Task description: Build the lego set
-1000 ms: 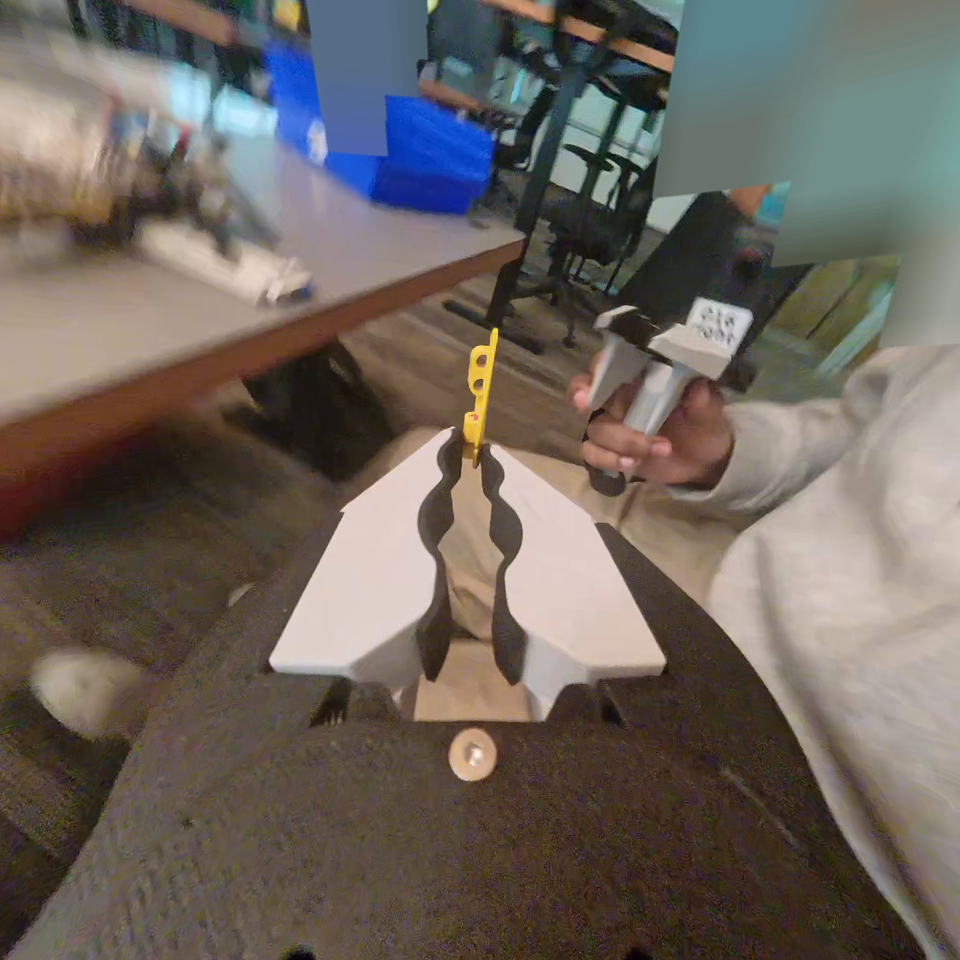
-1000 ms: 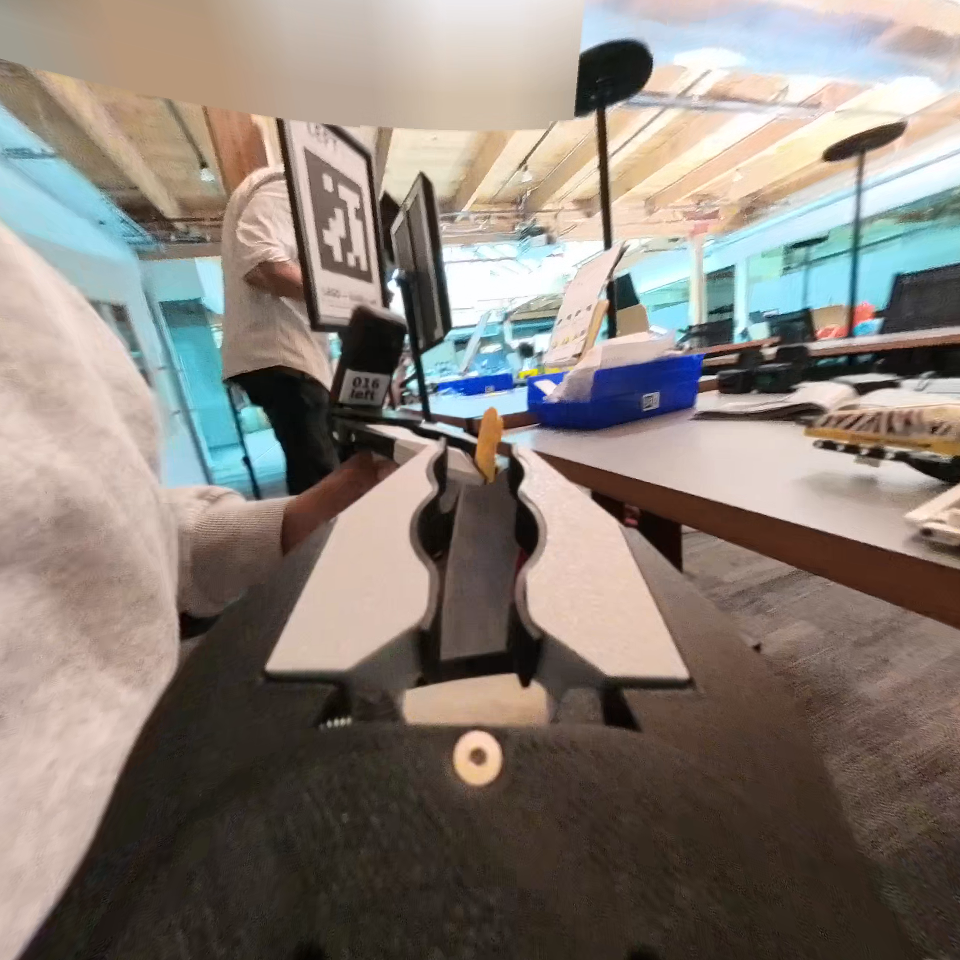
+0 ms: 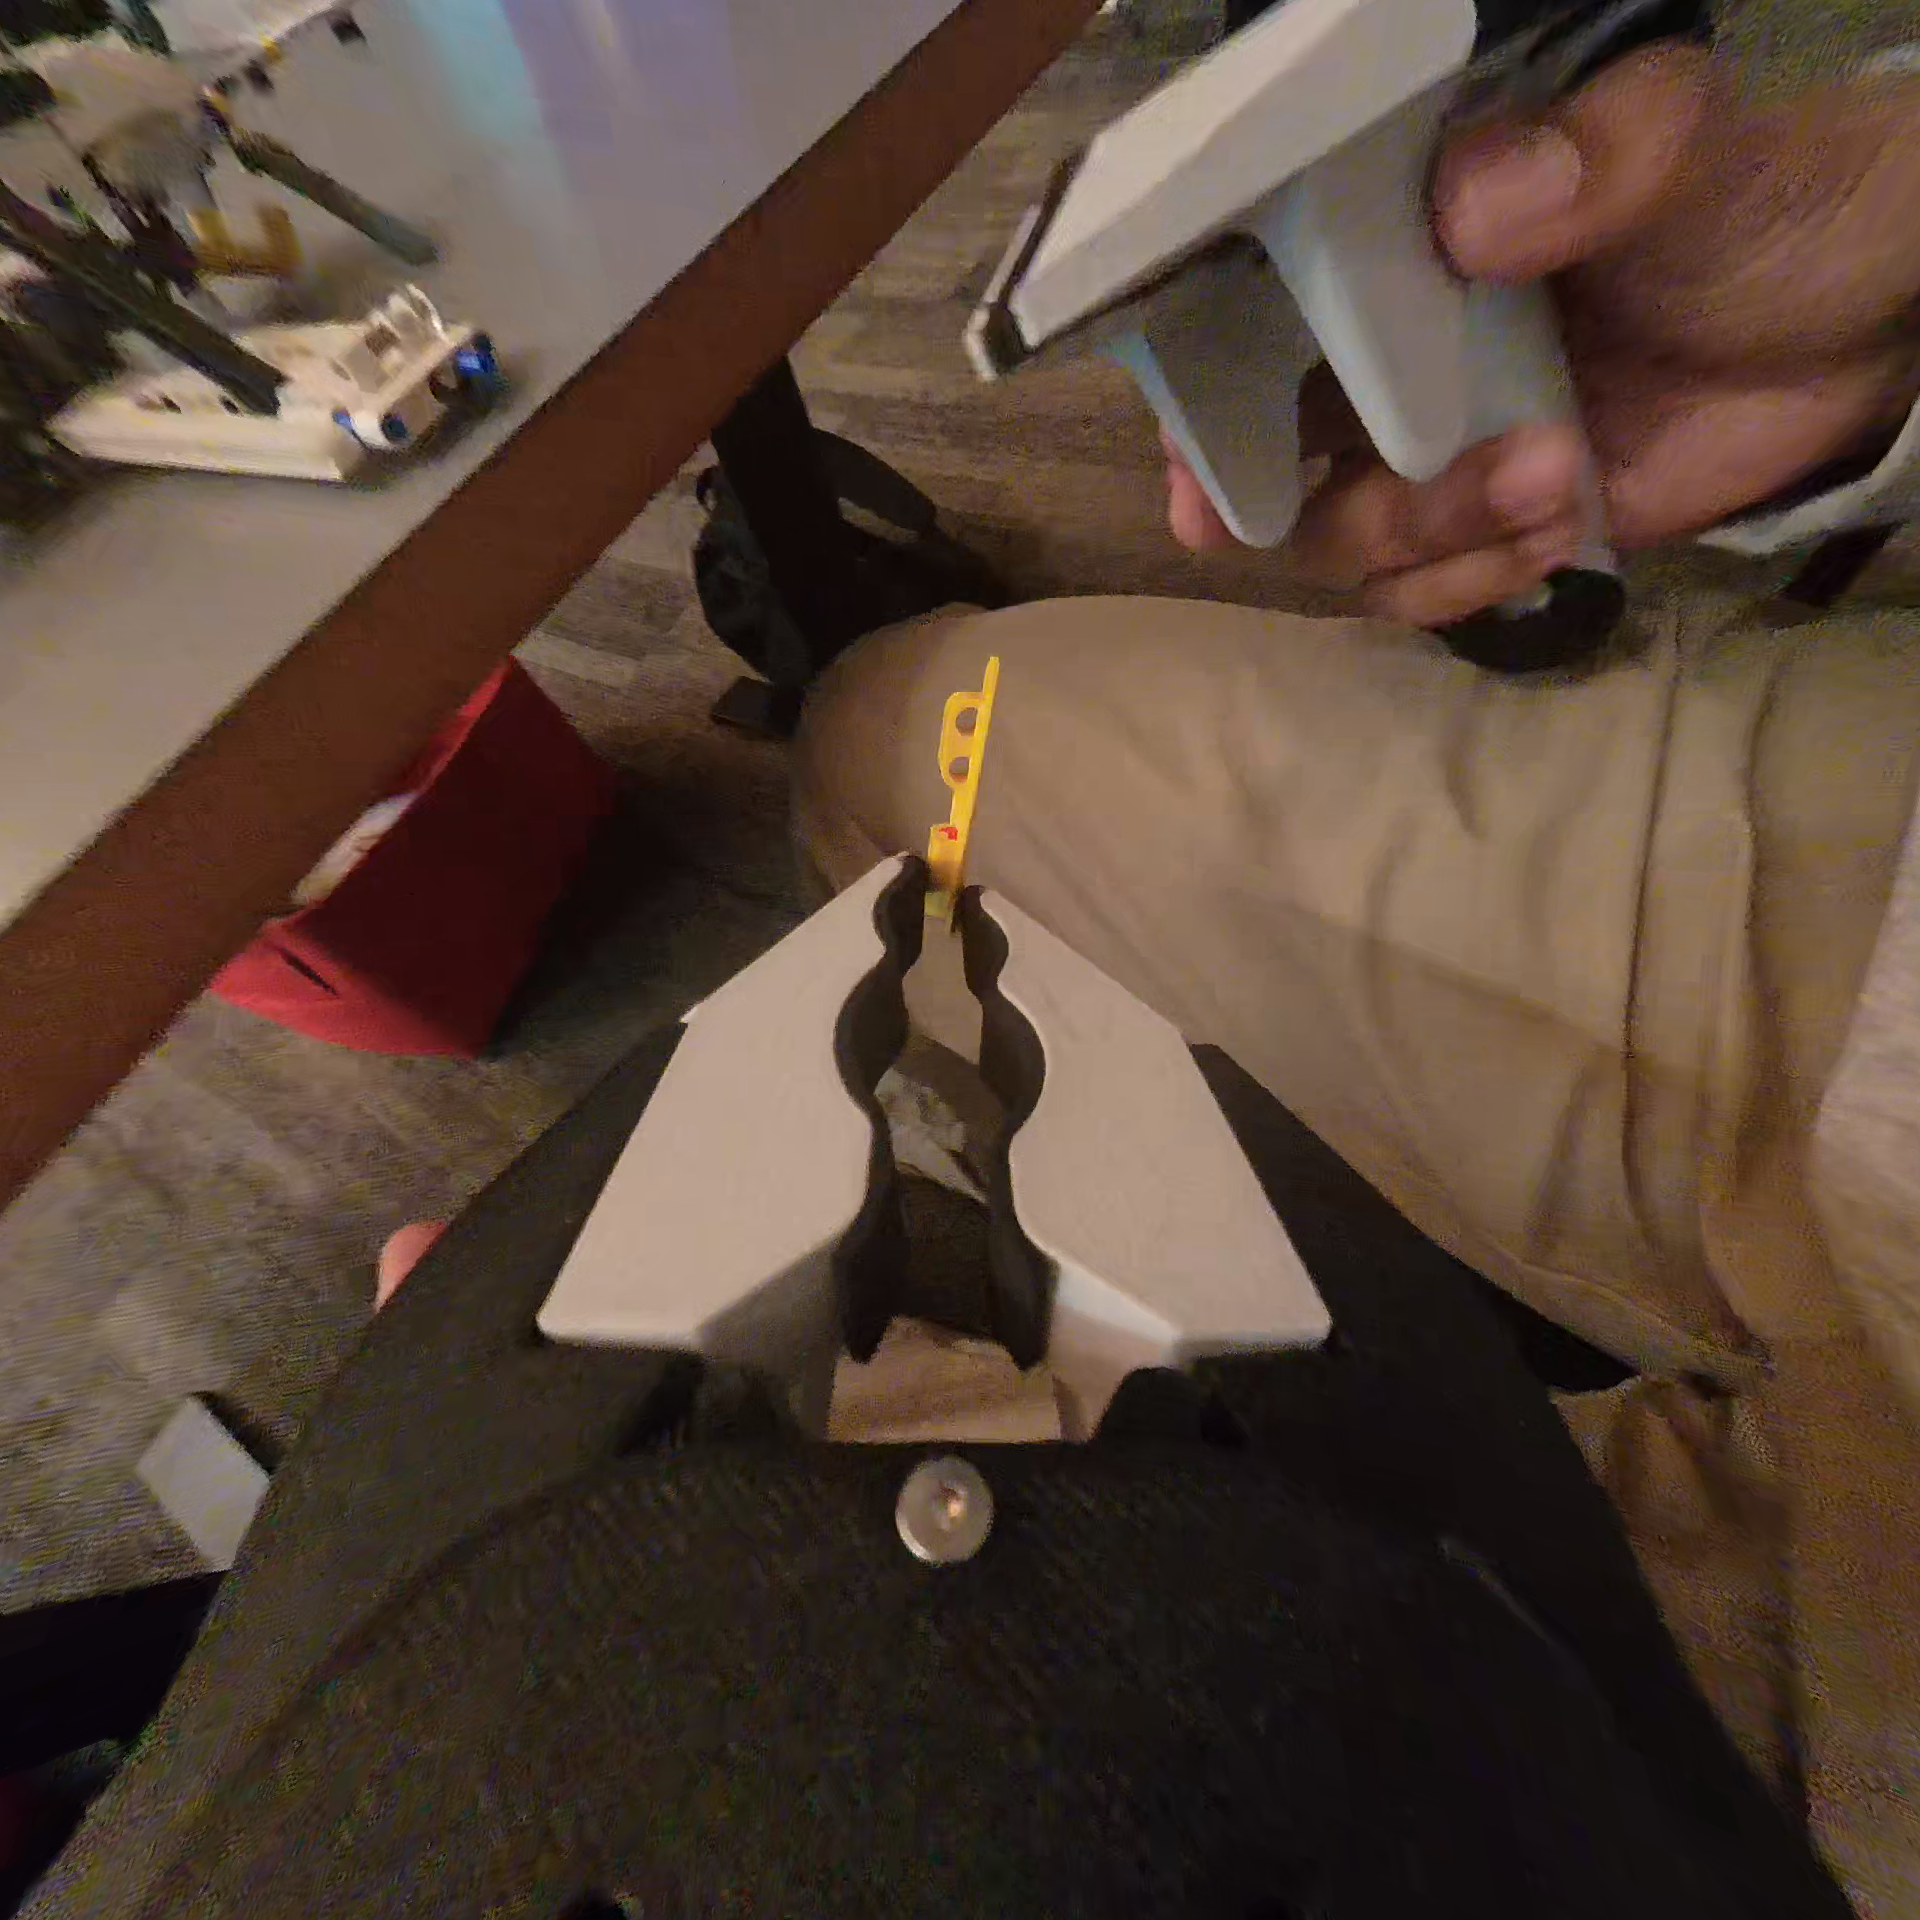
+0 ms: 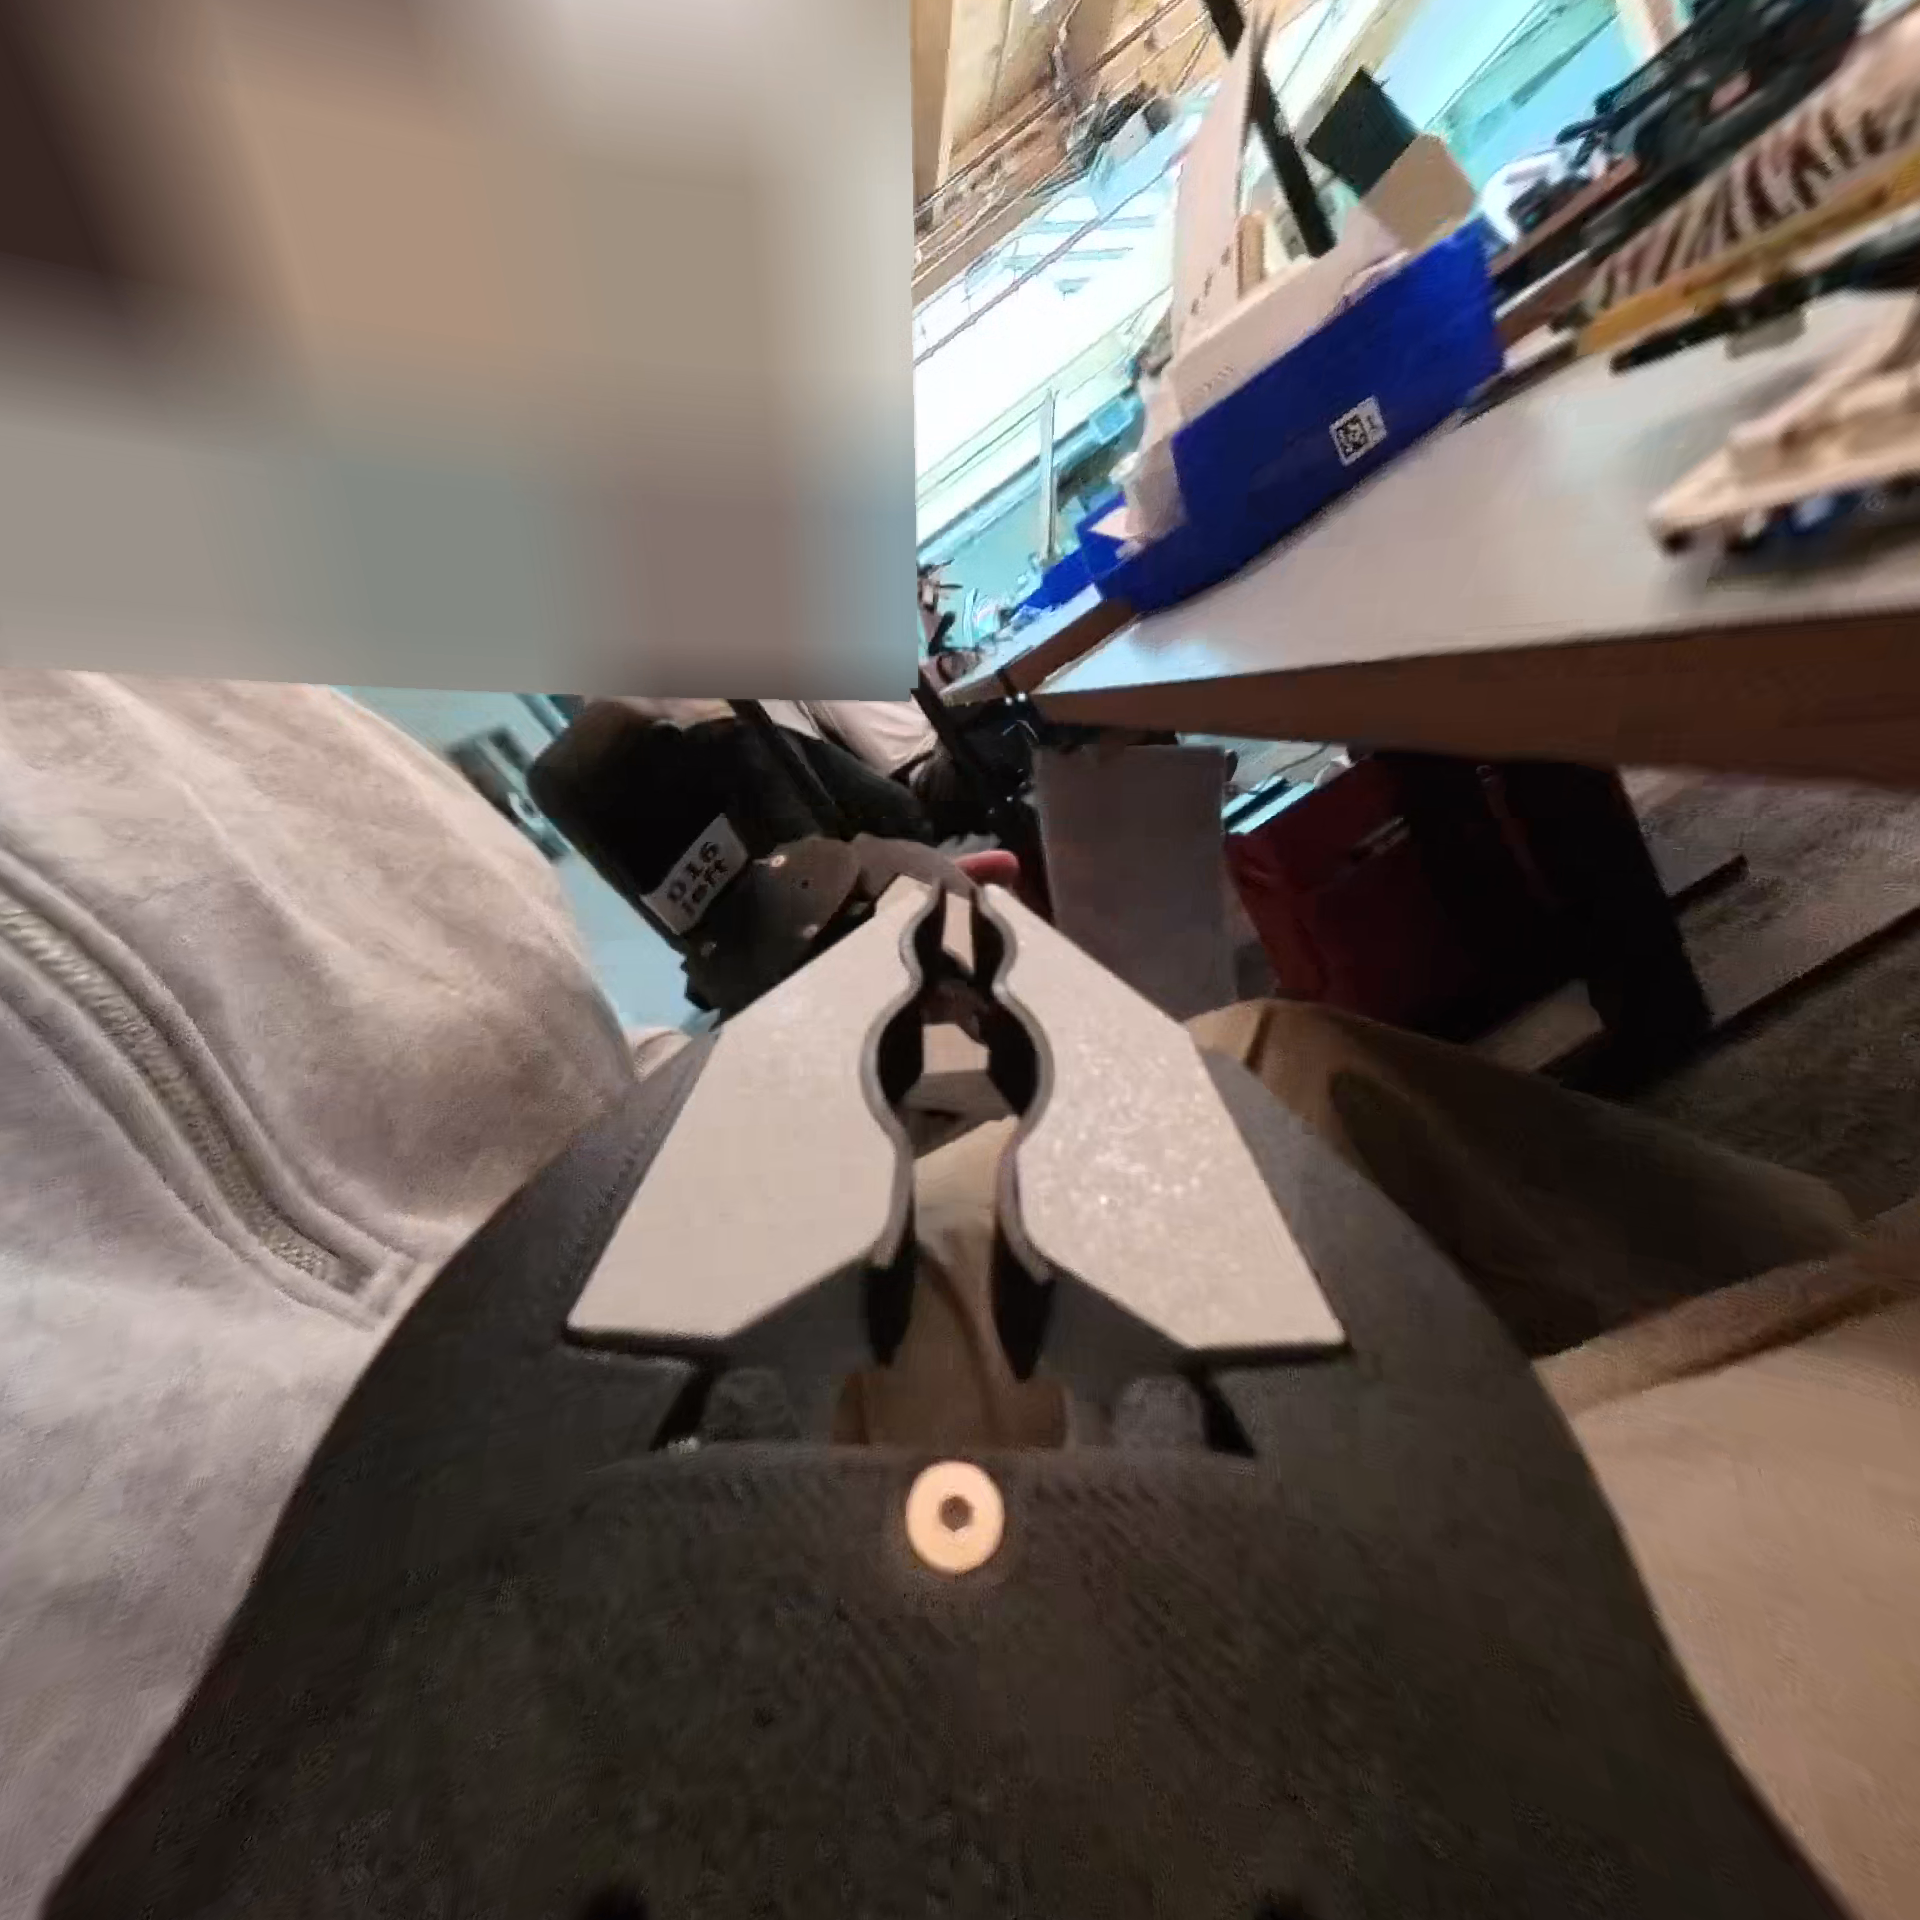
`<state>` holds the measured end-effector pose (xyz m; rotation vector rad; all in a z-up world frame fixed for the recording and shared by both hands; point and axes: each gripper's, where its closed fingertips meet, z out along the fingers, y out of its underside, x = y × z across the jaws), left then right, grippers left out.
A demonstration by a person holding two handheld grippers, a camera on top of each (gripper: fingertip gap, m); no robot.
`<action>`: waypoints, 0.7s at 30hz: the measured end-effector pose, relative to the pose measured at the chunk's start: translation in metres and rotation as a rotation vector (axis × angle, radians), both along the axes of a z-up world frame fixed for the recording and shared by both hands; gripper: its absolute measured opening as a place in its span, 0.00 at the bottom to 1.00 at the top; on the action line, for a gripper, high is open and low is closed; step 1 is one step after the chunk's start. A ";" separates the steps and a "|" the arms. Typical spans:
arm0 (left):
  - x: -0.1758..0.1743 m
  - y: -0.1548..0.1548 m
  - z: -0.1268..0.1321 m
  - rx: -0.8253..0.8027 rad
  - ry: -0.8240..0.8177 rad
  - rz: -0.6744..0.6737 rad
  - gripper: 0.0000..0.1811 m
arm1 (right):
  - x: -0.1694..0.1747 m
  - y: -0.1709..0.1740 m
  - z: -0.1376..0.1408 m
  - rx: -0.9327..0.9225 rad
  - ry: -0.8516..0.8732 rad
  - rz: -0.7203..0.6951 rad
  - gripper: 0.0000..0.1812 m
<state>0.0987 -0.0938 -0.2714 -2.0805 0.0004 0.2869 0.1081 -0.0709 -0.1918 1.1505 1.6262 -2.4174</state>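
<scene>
Left gripper (image 3: 943, 902) is pinching a yellow lego piece (image 3: 964, 774) at its tips, below the table edge (image 3: 499, 540); right gripper (image 4: 958, 904), nearly closed, is holding nothing visible. Advisably, regrip lower before pressing.

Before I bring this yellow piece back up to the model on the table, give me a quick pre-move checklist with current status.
1. Left gripper holds the yellow piece: ok, pinched at its lower end only.
2. Piece seated straight: cannot tell; it stands up past the tips.
3. Right gripper free to assist: ok, nearly shut, nothing visible between its tips.
4. Path up to the table: not ok; the left gripper is below the edge, over the person's knee.
5. Lego model visible: ok, but blurred.
</scene>
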 end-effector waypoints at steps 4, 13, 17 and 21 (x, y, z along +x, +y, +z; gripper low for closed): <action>-0.014 0.011 0.031 -0.020 0.225 0.028 0.03 | -0.026 -0.013 0.018 0.304 0.125 0.017 0.17; -0.047 -0.009 0.069 -0.026 0.445 0.178 0.02 | -0.046 -0.017 0.037 0.303 0.270 -0.044 0.19; -0.047 -0.006 0.056 -0.089 0.539 0.183 0.03 | -0.042 -0.026 0.020 0.372 0.230 -0.035 0.23; -0.042 0.004 0.054 -0.089 0.608 0.165 0.03 | -0.039 -0.024 0.002 0.498 0.226 -0.099 0.21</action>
